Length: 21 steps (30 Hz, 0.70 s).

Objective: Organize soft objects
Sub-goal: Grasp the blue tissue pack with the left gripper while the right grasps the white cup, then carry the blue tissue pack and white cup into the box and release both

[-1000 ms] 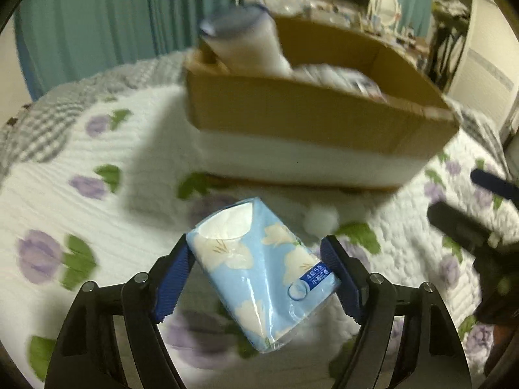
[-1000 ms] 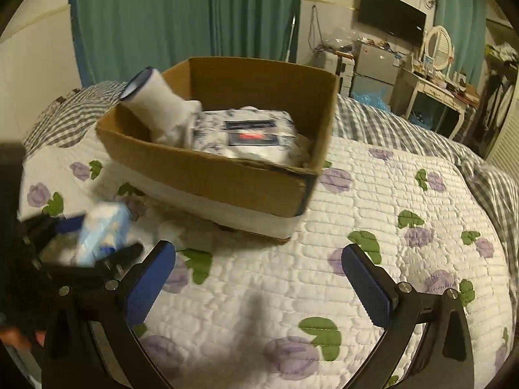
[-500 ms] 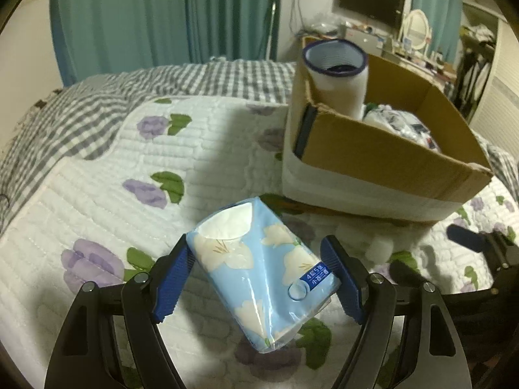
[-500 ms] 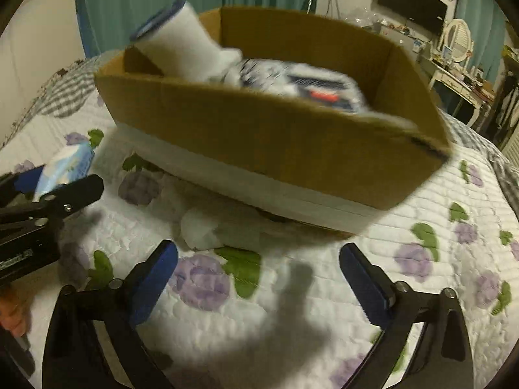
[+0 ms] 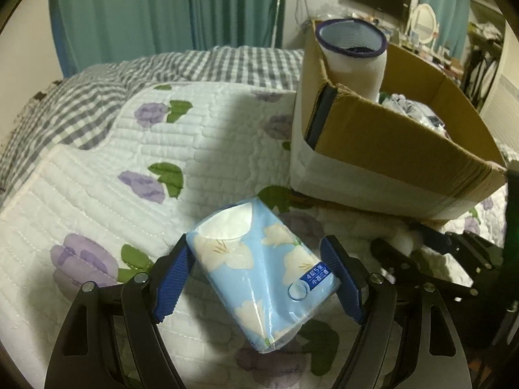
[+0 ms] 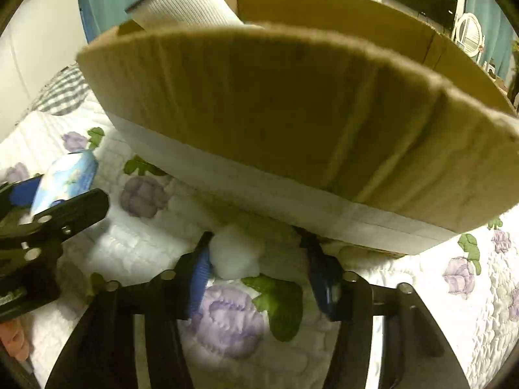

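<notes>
My left gripper [image 5: 259, 278] is shut on a light-blue tissue pack [image 5: 259, 272] with white flowers, held above the quilt. The pack also shows in the right wrist view [image 6: 65, 178]. My right gripper [image 6: 259, 259] is low over the quilt, its jaws open around a white cotton ball [image 6: 235, 253] that touches the left finger, close under the cardboard box [image 6: 292, 113]. The box [image 5: 389, 162] holds a white sock roll with a blue rim [image 5: 353, 52] and a plastic-wrapped pack [image 5: 412, 110].
A white quilt with purple flowers [image 5: 129, 178] covers the bed, over a grey checked blanket [image 5: 81, 97]. Teal curtains [image 5: 162, 9] hang behind. The right gripper's body [image 5: 438, 259] shows at the right of the left wrist view.
My right gripper has dropped and moved forward to the box's base, narrowing around the cotton ball. My left gripper still holds the tissue pack and has barely shifted.
</notes>
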Tool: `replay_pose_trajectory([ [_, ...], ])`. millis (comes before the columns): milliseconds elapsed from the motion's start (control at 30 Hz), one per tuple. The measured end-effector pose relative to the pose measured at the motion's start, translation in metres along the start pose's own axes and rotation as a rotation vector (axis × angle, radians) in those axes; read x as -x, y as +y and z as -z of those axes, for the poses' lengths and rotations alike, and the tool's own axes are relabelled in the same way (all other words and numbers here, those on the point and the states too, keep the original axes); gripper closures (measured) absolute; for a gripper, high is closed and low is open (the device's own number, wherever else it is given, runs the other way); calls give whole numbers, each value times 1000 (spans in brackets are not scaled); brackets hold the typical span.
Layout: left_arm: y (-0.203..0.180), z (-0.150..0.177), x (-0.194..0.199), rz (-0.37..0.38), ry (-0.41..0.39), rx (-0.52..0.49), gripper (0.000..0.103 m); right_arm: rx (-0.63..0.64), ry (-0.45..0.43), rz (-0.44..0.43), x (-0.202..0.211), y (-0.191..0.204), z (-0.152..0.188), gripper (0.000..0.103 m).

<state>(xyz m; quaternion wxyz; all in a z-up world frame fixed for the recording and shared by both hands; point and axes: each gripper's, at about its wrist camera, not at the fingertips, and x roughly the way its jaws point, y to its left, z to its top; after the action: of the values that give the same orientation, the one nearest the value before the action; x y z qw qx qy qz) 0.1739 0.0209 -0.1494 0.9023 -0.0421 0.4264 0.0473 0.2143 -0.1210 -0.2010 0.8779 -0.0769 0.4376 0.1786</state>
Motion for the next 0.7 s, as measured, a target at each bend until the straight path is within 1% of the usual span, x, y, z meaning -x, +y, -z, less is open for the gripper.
replay_pose_trajectory([
  [33,0,0,0,-2,-1,-4,25,-4,-8,-8,4,-1,0,61],
  [67,-2,1,1,-5,-5,-9,25,-7,-15,-22,8,-1,1,70],
  [167,-7,3,7,-13,-24,-31,25,0,-22,-30,21,1,4,71],
  [400,-21,0,32,7,-62,-76,25,-7,-46,-54,59,-6,23,72],
  [600,-30,-10,67,31,-122,-112,25,37,-108,-24,108,-6,21,72],
  [700,-34,-17,84,50,-148,-118,25,49,-152,-10,132,-10,9,72],
])
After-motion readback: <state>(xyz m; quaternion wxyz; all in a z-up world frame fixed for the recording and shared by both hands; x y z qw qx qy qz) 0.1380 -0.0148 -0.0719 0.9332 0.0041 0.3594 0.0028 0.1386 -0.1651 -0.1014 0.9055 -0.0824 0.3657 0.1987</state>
